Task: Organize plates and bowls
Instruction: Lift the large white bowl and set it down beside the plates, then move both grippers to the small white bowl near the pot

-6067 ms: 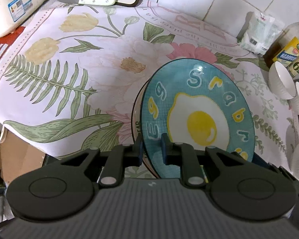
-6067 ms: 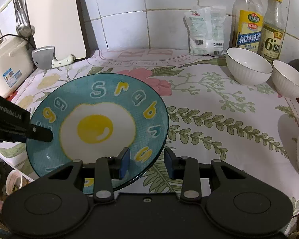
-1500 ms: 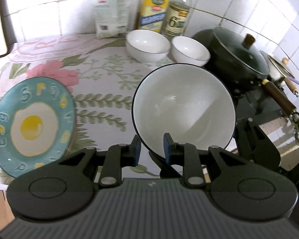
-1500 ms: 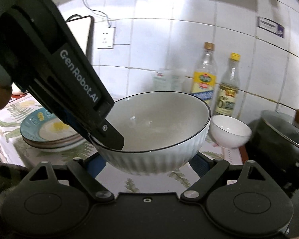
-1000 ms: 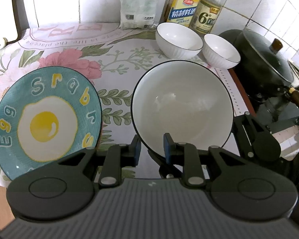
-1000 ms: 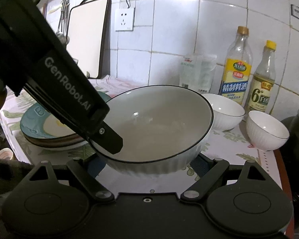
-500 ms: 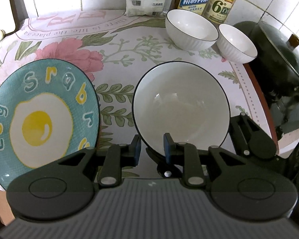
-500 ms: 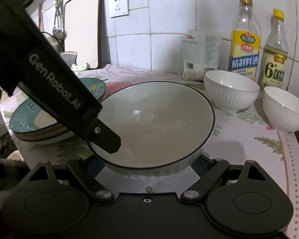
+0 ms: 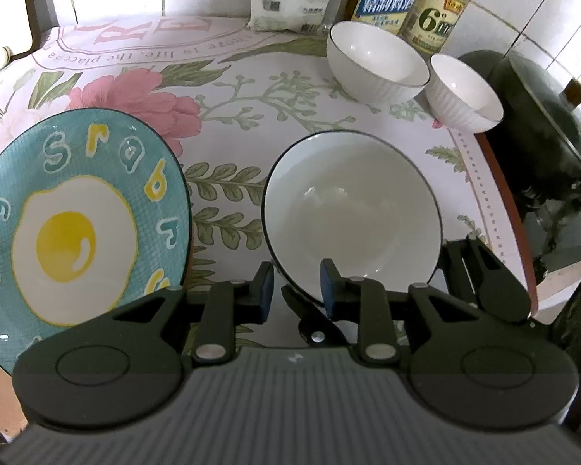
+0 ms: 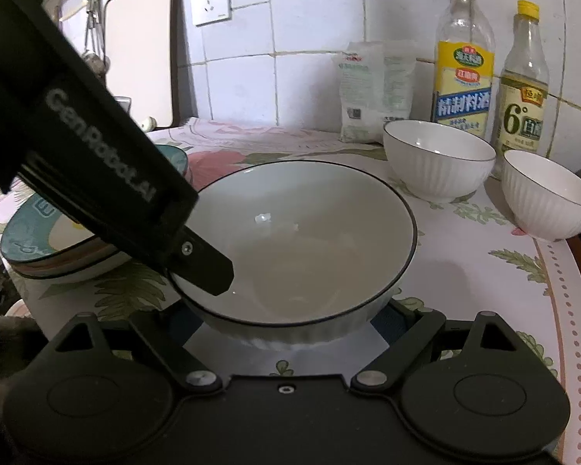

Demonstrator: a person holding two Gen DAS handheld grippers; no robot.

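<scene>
- The left gripper was pinched onto the near rim of the large white black-rimmed ceramic bowl, one finger inside the bowl, one outside.
- The right gripper was spread wide, its fingers flanking the same bowl low at its base; whether the pads touched it could not be told.
- The bowl sat low over the floral tablecloth; contact with it was unclear.
- At nine o'clock lay the teal egg-print plate, topping a stack.
- At one o'clock stood two smaller white ribbed bowls, bottles behind.
- Risk, as a judgement: a one-sided rim pinch could let the glazed bowl tip or slip; swinging it could knock the plate stack.
</scene>
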